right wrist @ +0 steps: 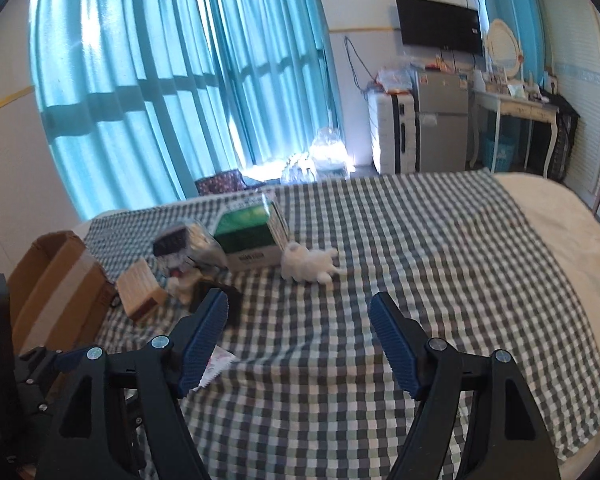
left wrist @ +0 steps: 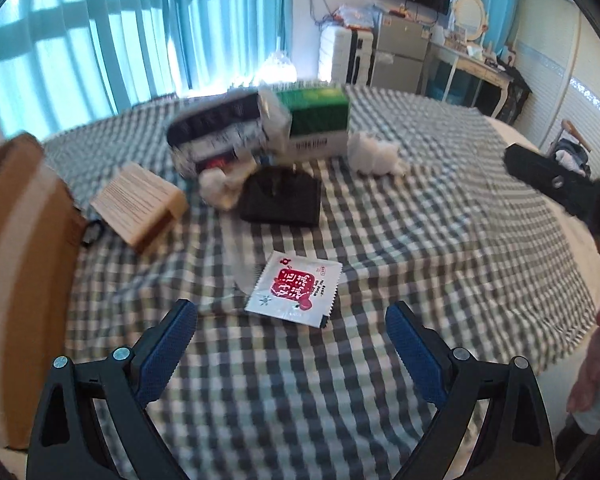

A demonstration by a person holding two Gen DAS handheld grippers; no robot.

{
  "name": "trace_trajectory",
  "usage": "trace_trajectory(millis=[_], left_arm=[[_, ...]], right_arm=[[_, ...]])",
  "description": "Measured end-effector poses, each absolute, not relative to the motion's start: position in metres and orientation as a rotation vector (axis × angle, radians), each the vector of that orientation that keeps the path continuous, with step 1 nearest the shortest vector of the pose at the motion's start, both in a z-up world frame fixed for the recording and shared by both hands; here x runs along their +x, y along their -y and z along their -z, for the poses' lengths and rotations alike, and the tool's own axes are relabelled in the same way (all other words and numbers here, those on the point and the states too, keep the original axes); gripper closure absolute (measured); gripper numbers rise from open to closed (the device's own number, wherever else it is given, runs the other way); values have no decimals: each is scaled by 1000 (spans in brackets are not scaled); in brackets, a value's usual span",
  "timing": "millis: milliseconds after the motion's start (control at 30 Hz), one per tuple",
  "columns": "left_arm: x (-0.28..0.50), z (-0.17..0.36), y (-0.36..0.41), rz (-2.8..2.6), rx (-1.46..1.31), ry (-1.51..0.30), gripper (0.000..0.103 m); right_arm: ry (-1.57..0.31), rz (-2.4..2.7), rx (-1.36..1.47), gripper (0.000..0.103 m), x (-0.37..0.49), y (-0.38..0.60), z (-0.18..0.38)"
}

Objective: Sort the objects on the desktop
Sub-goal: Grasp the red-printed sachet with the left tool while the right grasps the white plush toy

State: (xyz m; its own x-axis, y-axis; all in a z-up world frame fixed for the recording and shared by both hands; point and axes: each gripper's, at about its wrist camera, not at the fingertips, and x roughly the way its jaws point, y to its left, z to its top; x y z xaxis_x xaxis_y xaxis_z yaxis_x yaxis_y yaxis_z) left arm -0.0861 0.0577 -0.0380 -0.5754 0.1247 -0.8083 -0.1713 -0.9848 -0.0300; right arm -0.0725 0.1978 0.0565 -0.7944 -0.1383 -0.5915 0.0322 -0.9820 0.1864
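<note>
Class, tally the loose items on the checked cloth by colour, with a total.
White: 3 - fluffy white toy, crumpled white tissue, white-and-red flat sachet
Green: 1 - green-topped box
Black: 1 - black pouch
Tan: 1 - wooden block
Total: 6

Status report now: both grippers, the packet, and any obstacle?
Left gripper open, above checked cloth. Right gripper open, empty. Packet flat, just ahead of left fingers, untouched. Nothing in the way.
</note>
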Motion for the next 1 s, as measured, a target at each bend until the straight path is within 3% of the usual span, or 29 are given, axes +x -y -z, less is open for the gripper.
trace_trajectory(millis=[167, 300, 567, 633, 700, 800, 1000], left_arm=[[-107, 74, -50, -2689, -1378, -5, 5], [-108, 73, -40, -2749, -1221, 150, 5], [-116, 92, -61, -2704, -1253, -35, 7], [-119, 101, -66, -2649, -1271, -85, 17], [-119, 102, -68, -2646, -1259, -96, 18], [-118, 100, -64, -2635, -1248, -75, 28], [-113, 91, -55, -2618, -1232, -35, 60]], right_arm=[[364, 2847, 1051, 29, -105, -212, -31], [321, 2821, 1094, 29, -140, -206, -14], [48, 2771, 1111, 29, -211, -173, 19], [58, 2763, 1129, 29, -222, -170, 27], [78, 2773, 1153, 29, -233, -168, 36], [63, 2785, 1190, 27, -242, -166, 47], [96, 2824, 1174, 31, -231, -169, 45]])
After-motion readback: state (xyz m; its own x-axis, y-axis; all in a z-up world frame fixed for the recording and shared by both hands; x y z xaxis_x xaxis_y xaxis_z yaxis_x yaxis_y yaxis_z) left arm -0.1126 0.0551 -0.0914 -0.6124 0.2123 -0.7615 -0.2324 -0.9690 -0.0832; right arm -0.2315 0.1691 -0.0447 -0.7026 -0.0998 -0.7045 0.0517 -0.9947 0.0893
